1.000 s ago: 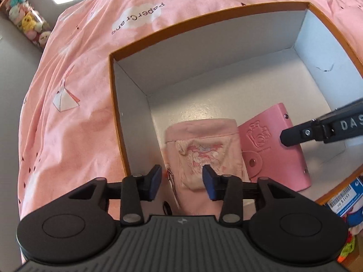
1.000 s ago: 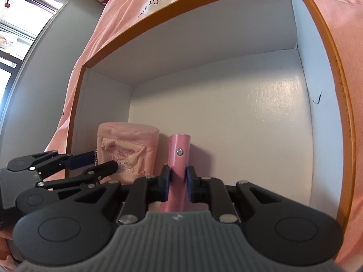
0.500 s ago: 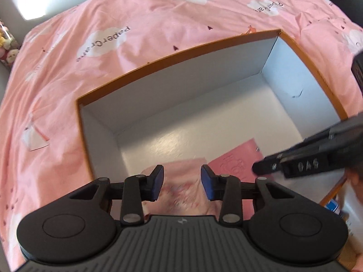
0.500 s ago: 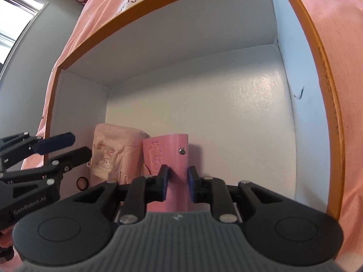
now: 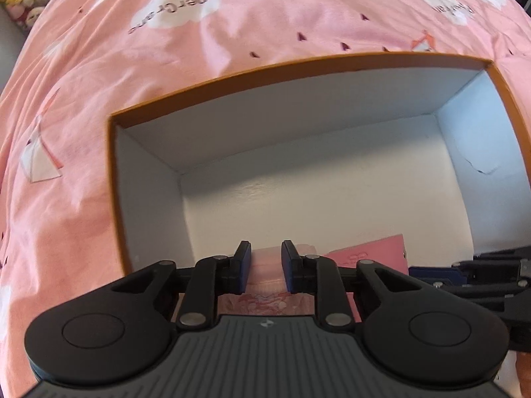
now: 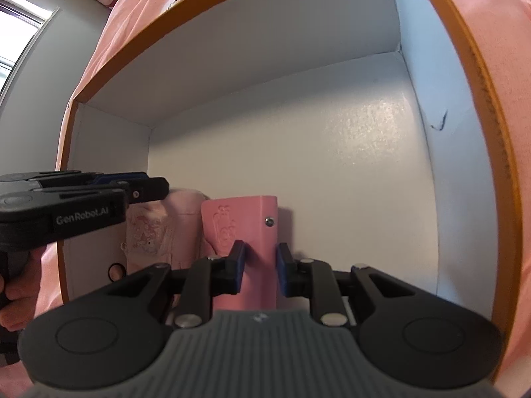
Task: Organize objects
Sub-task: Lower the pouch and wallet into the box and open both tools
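We have both pink items near the box's (image 5: 332,152) near-left corner. Our right gripper (image 6: 260,265) sits narrowly parted around the stiff, embossed card holder (image 6: 245,222), which could topple if knocked. Our left gripper (image 5: 264,267), also narrowly parted, hangs above the soft fabric pouch (image 5: 265,298), gripping nothing. The white card walls are smooth.

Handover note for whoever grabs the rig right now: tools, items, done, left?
Left tool: open, above the pink pouch, not gripping.
Right tool: open, jaws either side of the pink card holder; contact unclear.
Both items sit in the near-left corner of the orange box, pouch left, card holder right, on the pink bedsheet.
Done: both boxed.
Left: pull both tools clear; check for further items, none in view.
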The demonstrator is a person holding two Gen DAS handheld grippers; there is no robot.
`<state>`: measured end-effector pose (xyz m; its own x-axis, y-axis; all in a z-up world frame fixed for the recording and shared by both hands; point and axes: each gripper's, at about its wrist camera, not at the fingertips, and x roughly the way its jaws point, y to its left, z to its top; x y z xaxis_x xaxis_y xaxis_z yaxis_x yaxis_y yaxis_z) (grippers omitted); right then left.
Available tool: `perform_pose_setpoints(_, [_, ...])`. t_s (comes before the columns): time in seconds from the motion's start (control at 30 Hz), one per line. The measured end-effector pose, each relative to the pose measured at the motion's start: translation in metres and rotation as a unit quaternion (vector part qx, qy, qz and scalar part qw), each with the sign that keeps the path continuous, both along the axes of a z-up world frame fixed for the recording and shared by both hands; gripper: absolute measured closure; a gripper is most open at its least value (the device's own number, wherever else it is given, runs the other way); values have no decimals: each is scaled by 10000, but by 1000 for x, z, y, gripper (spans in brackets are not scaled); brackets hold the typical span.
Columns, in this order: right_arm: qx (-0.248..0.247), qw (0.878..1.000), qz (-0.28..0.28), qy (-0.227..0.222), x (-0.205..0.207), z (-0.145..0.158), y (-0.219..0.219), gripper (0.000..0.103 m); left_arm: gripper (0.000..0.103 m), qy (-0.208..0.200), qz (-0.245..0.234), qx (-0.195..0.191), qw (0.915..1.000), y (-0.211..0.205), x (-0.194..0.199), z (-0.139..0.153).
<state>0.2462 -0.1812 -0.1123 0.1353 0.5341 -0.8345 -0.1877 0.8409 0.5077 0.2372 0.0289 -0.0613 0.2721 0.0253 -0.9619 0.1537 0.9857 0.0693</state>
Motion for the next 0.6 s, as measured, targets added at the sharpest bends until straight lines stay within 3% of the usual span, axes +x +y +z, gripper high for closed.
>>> perform_pose_setpoints(0.1, [-21,10000,85,13,1,-1,7,81,87,-116,101,282,9995,4,0,-2])
perform_pose_setpoints(0.23, [-242,9994,241,-38,1,2,17,81,88,-164,41,368,9992,3,-1,-3])
perform_pose_setpoints(0.47, [-1114,9889,899,-405,-4,3,47,83,88,-103,5,417,9991,1,-2,-4])
perform_pose_setpoints(0.6, [-1250,9868,952,-398,-2,4,51,83,88,-9,11,473,9989,-1,-6,-4])
